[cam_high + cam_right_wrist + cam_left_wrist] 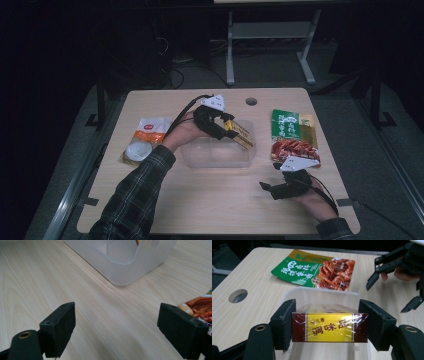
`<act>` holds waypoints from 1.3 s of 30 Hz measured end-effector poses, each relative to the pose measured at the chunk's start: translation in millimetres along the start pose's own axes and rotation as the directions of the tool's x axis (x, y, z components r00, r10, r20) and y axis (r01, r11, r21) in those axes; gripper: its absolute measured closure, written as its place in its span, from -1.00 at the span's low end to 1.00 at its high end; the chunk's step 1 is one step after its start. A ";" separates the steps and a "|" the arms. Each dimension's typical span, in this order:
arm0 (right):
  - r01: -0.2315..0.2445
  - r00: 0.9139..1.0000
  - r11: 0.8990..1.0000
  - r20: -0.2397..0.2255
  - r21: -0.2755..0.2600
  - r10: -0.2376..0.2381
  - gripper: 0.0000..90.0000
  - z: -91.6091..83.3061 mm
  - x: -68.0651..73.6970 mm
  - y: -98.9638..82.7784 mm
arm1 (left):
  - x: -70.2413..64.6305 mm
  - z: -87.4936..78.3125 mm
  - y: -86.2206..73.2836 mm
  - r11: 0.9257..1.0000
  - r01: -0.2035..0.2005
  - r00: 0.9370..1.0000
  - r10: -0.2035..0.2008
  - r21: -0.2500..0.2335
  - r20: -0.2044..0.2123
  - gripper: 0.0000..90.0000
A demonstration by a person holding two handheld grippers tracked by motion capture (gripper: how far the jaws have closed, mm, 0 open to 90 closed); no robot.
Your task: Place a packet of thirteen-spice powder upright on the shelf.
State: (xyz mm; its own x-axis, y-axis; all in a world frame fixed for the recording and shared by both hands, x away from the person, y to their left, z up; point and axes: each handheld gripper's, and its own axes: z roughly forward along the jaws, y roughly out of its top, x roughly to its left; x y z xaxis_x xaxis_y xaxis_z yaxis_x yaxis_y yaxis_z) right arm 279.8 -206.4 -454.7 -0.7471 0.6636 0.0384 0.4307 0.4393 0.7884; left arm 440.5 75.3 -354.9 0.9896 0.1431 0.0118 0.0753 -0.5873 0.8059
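Box (330, 326), maroon and yellow and wrapped in film, is clamped at its two ends between the pads of the left claw (329, 325); in the high view it is held above the far right part of the clear tub (216, 152), tilted, not yet inside.

Nearest the person, the right claw (274, 189) is held low over the bare desk (210, 200), its jaws spread wide with nothing between them. In the right gripper view only wood grain is seen between the two pads, with a corner of the tub beyond and the edge of a pouch at the right.

Farther off, the tub stands at mid-desk and looks empty, though its far part is partly hidden by the claw. To its right lies the green and red pouch (294, 136), flat and just apart from the tub. To its left lies an orange and white packet (145, 140), also flat. A round cable hole (251, 101) is cut in the far edge.

Several things could go wrong from here. The film is smooth, so the box might slip if the grip is eased too early. Because the box is tilted, one end could catch on the rim, and the light, unbraced tub could be pushed or tipped. A release from too high might let the box bounce out.
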 end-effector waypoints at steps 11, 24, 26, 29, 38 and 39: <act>-0.001 1.000 1.000 -0.009 -0.007 0.001 -0.68 1.2 1.0 0.8 | 1.1 12.5 14.4 1.000 0.000 1.000 0.000 -0.014 0.011 -0.29; -0.015 1.000 1.000 -0.019 -0.018 0.015 -0.68 2.1 0.3 1.9 | 4.5 29.6 22.7 1.000 0.004 1.000 -0.004 -0.017 0.024 -0.29; -0.011 1.000 1.000 -0.021 -0.019 0.011 -0.68 1.8 -0.2 1.8 | 4.5 32.7 23.4 1.000 0.004 1.000 -0.004 -0.016 0.024 -0.29; -0.016 1.000 1.000 -0.023 -0.022 0.015 -0.68 2.0 -0.1 2.1 | 4.3 38.8 24.2 1.000 0.004 1.000 -0.004 -0.012 0.024 -0.29; -0.016 0.999 0.999 -0.035 -0.034 0.014 -0.68 4.0 0.2 3.1 | 2.8 58.2 21.0 1.000 0.016 0.999 -0.016 0.005 0.047 -0.29; -0.015 0.999 0.999 -0.036 -0.034 0.014 -0.68 3.9 0.0 3.1 | 2.8 59.7 20.8 1.000 0.016 0.999 -0.016 0.006 0.049 -0.29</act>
State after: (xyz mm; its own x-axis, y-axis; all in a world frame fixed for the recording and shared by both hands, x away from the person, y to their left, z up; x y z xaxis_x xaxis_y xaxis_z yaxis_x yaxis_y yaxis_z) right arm 283.0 -202.8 -454.7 -0.7588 0.6474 0.0714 0.4244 0.4083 0.8082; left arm 452.2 15.9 -373.4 0.9931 0.1135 -0.0300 0.0917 -0.5899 0.8023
